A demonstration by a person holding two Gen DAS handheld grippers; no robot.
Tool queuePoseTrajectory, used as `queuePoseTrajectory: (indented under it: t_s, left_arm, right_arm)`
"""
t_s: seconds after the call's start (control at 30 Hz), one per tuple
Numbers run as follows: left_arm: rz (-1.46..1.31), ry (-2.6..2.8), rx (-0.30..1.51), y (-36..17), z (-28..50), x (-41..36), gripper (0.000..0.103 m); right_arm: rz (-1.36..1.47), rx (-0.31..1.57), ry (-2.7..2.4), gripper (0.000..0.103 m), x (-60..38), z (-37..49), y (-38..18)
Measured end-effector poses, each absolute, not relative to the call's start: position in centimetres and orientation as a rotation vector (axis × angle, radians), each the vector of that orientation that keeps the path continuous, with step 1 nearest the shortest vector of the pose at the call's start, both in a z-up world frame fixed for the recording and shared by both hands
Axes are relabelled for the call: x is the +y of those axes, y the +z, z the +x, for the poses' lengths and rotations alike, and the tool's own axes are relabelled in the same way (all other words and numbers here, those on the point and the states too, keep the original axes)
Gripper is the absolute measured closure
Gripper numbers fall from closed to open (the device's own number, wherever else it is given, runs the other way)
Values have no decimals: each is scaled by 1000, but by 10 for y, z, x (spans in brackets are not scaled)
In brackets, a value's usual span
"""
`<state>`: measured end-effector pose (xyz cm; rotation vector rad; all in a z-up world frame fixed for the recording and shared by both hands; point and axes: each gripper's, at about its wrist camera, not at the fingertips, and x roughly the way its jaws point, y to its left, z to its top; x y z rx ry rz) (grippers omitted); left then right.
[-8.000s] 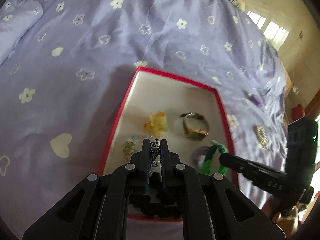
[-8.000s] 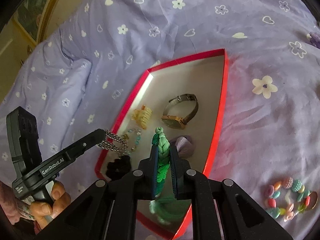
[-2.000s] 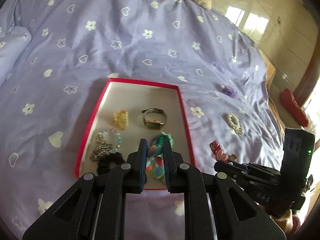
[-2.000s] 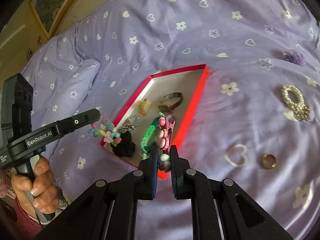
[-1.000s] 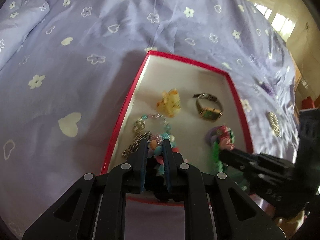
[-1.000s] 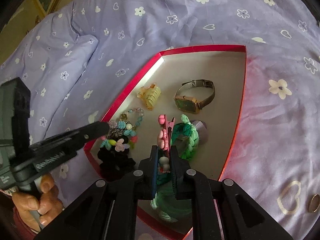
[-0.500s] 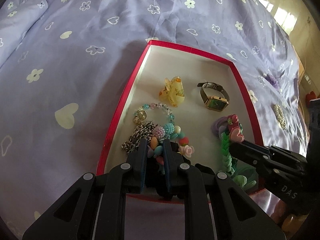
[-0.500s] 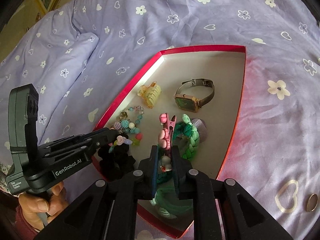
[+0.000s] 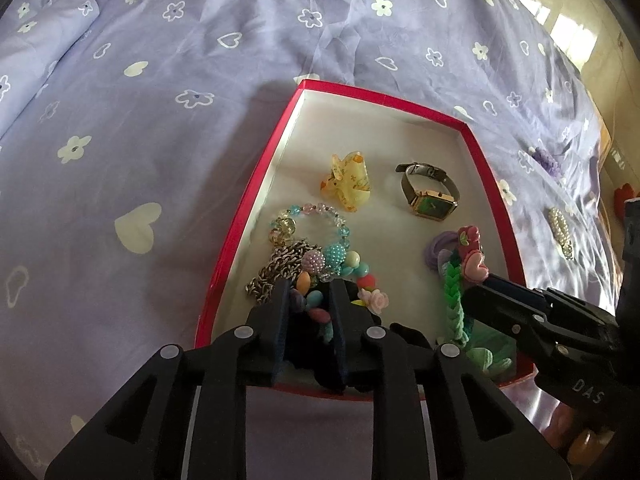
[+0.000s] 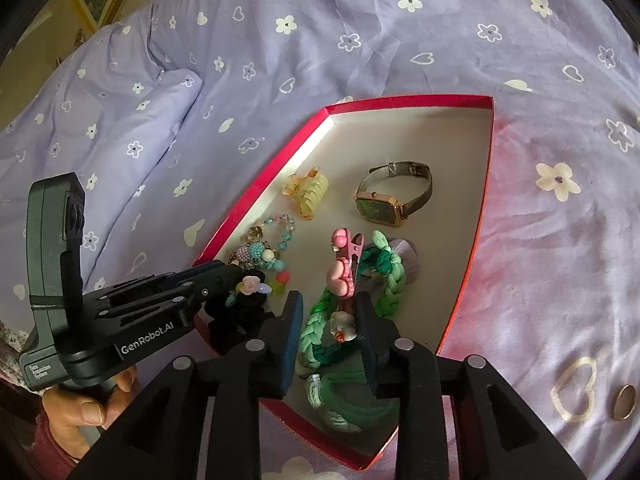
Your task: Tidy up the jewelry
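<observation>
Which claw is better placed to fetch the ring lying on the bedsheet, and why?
Right. The ring lies on the sheet right of the box, on the right claw's side, and its jaws stand open. The left claw sits over the box's left side.

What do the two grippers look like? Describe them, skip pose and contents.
Both are matte black plastic with silver rivets and dark blue finger pads. The left gripper reads "GenRobot.AI" in white. The right gripper shows "DAS". A bare hand with a maroon cuff grips the left handle.
</observation>
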<state>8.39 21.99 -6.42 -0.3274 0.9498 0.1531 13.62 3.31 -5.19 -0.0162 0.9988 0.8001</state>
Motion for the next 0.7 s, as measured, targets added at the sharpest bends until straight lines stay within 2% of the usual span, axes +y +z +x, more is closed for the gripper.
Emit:
queuePoseTrajectory:
  t_s: [0.07, 0.3, 0.5, 0.57, 0.63, 0.7]
  left_arm:
    - [-323, 157, 949, -63, 83, 219, 77]
    - [-325, 164, 946, -59, 76, 217, 69]
    - [-333, 174, 933, -53, 68, 216, 60]
    - [-345, 187, 922, -50, 63, 216, 49]
    - [-359, 193, 908, -45, 58, 218, 47]
    - [-373, 196, 902, -42, 53, 219, 39]
  right_arm:
    - [-12, 998, 799, 71, 32, 136, -51]
    - [2, 979, 801, 71, 28, 134, -44]
    - [30, 955, 809, 63, 20, 131, -38]
    - [44, 947, 807, 60, 15, 131, -36]
    - [63, 942, 807, 57, 10, 130, -35]
    - [78, 936, 807, 52, 5, 129, -33]
